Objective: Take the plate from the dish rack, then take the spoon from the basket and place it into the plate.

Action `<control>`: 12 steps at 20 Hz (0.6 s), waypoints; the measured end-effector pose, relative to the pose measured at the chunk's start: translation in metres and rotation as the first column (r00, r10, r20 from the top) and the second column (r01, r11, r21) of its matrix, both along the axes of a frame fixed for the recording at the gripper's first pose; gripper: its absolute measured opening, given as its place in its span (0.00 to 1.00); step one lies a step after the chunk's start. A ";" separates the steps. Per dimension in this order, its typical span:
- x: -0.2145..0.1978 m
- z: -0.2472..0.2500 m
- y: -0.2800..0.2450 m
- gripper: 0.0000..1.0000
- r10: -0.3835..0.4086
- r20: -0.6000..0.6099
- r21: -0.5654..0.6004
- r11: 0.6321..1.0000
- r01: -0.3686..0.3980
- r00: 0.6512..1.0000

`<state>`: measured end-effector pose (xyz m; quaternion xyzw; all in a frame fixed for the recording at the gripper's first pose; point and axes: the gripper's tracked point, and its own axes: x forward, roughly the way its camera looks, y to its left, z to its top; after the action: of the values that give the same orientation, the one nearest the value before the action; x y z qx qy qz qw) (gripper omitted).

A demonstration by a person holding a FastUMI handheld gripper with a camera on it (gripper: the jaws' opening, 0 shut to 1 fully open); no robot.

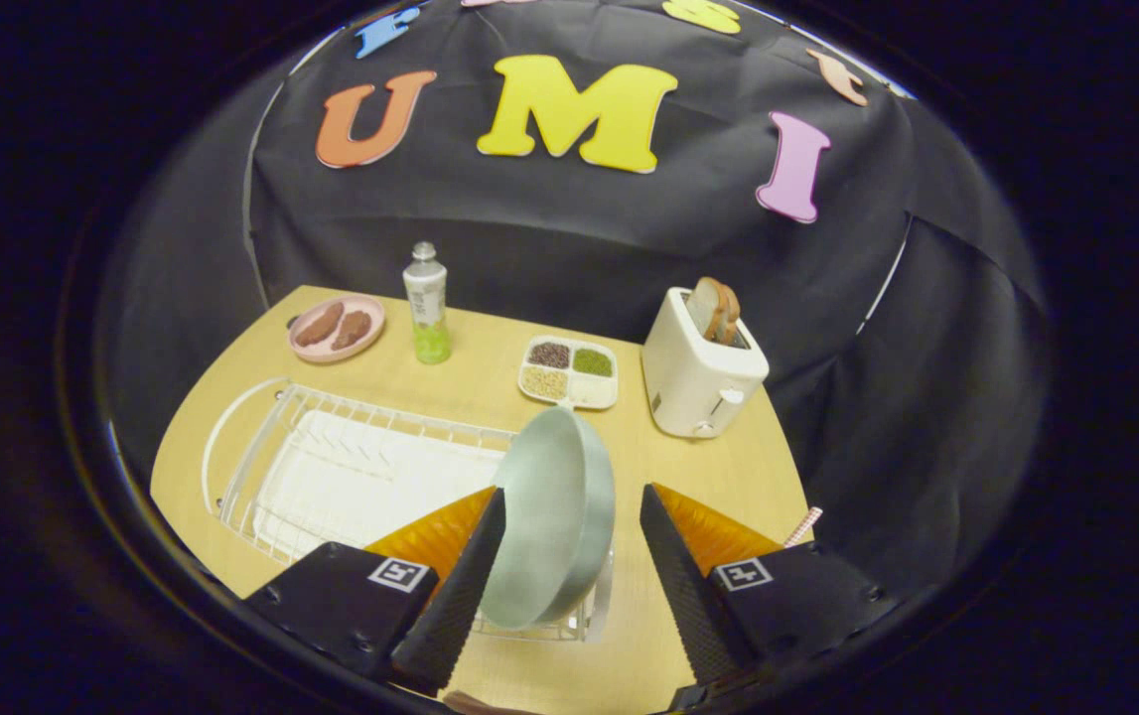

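A: Plate point(557, 516) position?
B: Upright on edge in dish rack point(331, 477), between hand-held gripper point(569, 586) fingers, nearer left one. Fingers apart, not clamped.
A: Axis?
B: Rim runs along fingers.

Gripper point(574, 490) had two wedge-shaped, ribbed fingers point(455, 596), stood apart; black blocky mounts point(331, 606) bore square white markers point(398, 573), small screws.

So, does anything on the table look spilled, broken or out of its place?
Nothing stands out. The plate stands on edge in the dish rack, between the open gripper fingers. The bottle and the toaster are upright, and the divided tray holds its contents.
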<state>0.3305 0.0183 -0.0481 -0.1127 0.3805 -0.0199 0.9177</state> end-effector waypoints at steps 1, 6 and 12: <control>0.005 -0.006 0.001 0.87 -0.018 -0.049 -0.006 1.000 0.018 0.999; 0.017 -0.019 0.003 0.70 -0.063 -0.231 -0.100 0.994 0.040 0.971; 0.012 -0.013 0.023 0.57 -0.102 -0.310 -0.209 0.977 0.037 0.945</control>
<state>0.3421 0.0414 -0.0612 -0.1925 0.5237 -0.0722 0.8267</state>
